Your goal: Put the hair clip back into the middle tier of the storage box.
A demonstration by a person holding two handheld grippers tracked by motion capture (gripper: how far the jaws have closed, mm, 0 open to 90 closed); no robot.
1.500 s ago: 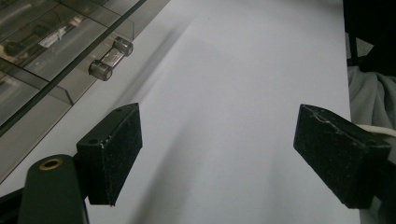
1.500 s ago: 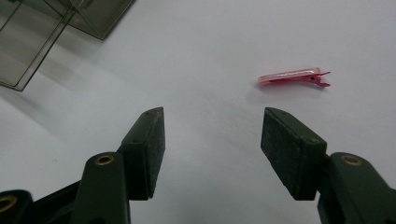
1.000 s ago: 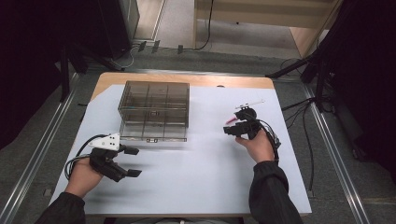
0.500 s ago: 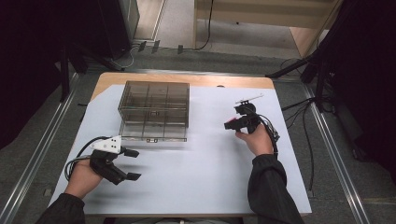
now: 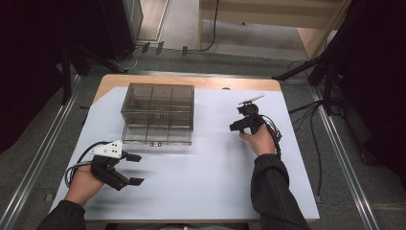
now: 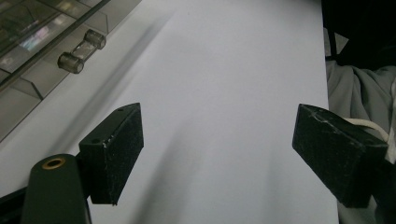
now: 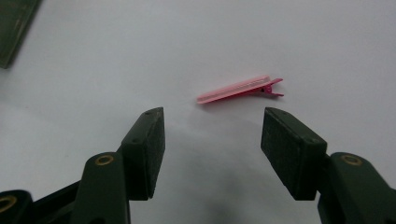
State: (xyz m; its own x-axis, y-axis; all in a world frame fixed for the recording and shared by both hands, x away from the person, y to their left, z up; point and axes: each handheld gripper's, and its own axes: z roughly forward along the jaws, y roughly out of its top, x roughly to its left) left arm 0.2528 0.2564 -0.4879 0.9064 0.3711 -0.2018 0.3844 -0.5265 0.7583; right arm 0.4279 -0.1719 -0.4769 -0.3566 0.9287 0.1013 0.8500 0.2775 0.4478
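A pink hair clip (image 7: 239, 89) lies flat on the white table cover, just beyond the tips of my right gripper (image 7: 215, 116). That gripper is open, its pads apart and bare, with the clip ahead of the gap and nearer the right pad. In the high view the right gripper (image 5: 239, 122) hovers at the right of the table, held by a hand in a dark sleeve. My left gripper (image 5: 133, 169) rests at the near left, open wide and with nothing in it (image 6: 218, 116). A smoky clear compartment box (image 5: 158, 112) stands closed behind it.
The box's front edge and its latch (image 6: 81, 51) lie close at the upper left of the left gripper view. White cover (image 5: 206, 172) spans the table between both hands. Cables trail off the table's right side (image 5: 306, 115).
The right hand has drifted a little toward the far side of the table, bringing its gripper with it. The left hand has stayed in place.
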